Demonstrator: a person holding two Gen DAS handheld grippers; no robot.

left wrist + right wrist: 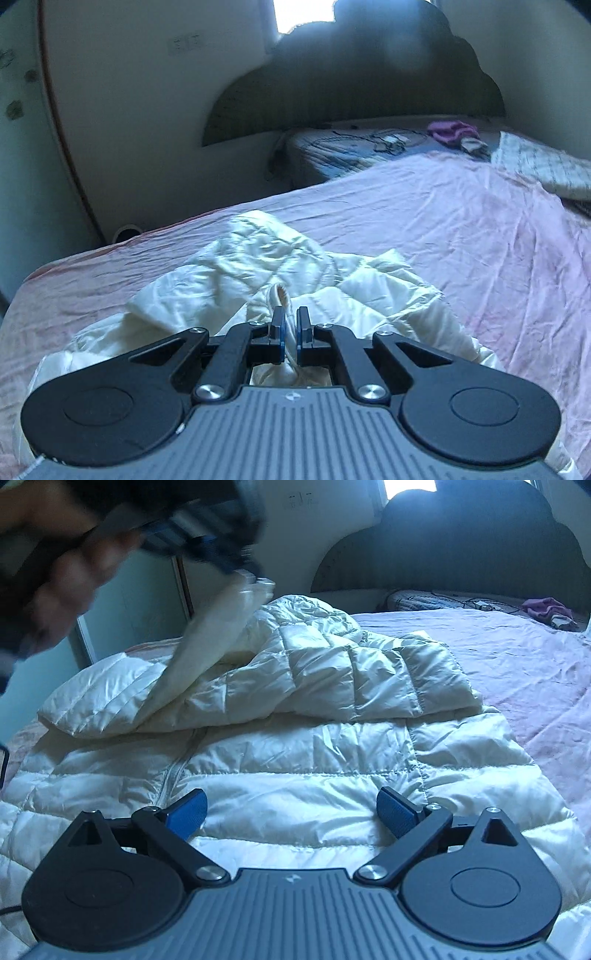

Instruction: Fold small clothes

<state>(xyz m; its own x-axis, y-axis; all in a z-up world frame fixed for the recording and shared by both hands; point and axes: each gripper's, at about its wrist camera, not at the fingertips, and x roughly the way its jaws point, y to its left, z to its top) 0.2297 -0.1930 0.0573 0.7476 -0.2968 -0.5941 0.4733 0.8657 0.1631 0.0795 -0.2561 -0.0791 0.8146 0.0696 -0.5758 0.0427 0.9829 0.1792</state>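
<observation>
- Now our left gripper [290,325] pinches the cuff of the white puffer jacket [295,746] on the bed [517,672]; we carry it across smoothly.
- Our right gripper [291,812] hovers spread over the near hem.

Both wrist views low, close over white puffer jacket [295,709], angled down, facing dark scalloped headboard [362,74]; shared: jacket, pink bedsheet [443,221], headboard.
</observation>
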